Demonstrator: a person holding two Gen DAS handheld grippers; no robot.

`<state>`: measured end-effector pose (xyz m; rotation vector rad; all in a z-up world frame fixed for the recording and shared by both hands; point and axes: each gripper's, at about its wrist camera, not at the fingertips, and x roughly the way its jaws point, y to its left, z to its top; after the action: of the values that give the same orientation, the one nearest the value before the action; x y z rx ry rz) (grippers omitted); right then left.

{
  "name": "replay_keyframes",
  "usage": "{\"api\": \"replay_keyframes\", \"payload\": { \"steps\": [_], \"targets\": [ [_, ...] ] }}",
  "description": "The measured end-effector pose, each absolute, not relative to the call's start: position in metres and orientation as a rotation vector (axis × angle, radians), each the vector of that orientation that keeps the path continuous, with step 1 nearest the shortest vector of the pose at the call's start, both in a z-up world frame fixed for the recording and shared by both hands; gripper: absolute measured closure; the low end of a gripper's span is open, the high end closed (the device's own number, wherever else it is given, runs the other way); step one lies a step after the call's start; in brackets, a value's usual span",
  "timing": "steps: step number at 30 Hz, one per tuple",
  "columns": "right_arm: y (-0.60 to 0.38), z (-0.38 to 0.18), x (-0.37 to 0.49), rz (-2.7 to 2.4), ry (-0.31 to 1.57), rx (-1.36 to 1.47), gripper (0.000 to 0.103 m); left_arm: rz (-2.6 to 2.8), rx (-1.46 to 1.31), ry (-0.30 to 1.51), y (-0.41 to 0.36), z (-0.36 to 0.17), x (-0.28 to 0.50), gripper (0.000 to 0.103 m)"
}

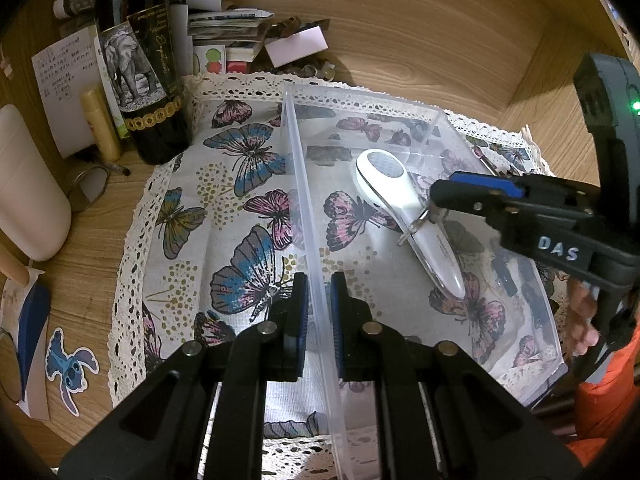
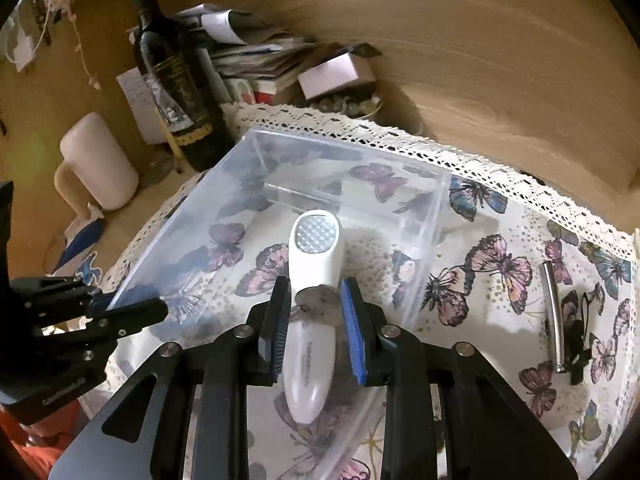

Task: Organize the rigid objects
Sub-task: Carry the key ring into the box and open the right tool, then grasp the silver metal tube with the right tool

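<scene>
A clear plastic bin [image 1: 304,184] [image 2: 224,168] stands on a butterfly cloth. A white handheld device [image 1: 394,184] [image 2: 316,256] lies inside it. My left gripper [image 1: 319,308] is shut on the bin's near wall, one finger on each side. It also shows in the right wrist view [image 2: 120,308]. My right gripper [image 2: 314,300] hovers over the device and holds a small silver key with a ring [image 2: 316,300] [image 1: 420,220] between its blue pads. In the left wrist view the right gripper [image 1: 436,204] reaches in from the right. A silver metal tube [image 2: 554,316] lies on the cloth outside the bin.
A dark wine bottle [image 1: 140,80] [image 2: 176,76], a white jug [image 1: 28,192] [image 2: 100,160], a yellow tube [image 1: 100,124], and stacked papers and boxes [image 1: 224,28] crowd the back left. A black clip [image 2: 578,336] lies beside the silver tube. Wooden walls enclose the back and right.
</scene>
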<state>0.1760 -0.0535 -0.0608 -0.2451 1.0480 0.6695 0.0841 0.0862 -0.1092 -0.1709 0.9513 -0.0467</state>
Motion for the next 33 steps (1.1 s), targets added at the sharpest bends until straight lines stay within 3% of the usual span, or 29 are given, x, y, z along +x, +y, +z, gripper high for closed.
{"api": "replay_keyframes", "payload": {
  "steps": [5,9,13,22,33],
  "targets": [
    [-0.069,-0.041,0.173,0.663,0.994,-0.215,0.063,-0.047,-0.17,0.952,0.086,-0.109,0.084,0.092],
    [-0.091,-0.017,0.168,0.59,0.899,-0.223,0.061,-0.046,-0.17,0.951,0.086,-0.109,0.084,0.092],
    [-0.12,0.0,0.168,0.492,0.83,-0.212,0.047,-0.046,-0.17,0.95,0.086,-0.11,0.084,0.092],
    [-0.191,-0.001,0.19,0.257,0.839,-0.186,0.047,-0.04,-0.166,0.951,0.086,-0.11,0.084,0.092],
    [-0.225,-0.063,0.231,0.2,1.019,-0.133,0.05,-0.031,-0.166,0.955,0.085,-0.11,0.084,0.092]
  ]
}}
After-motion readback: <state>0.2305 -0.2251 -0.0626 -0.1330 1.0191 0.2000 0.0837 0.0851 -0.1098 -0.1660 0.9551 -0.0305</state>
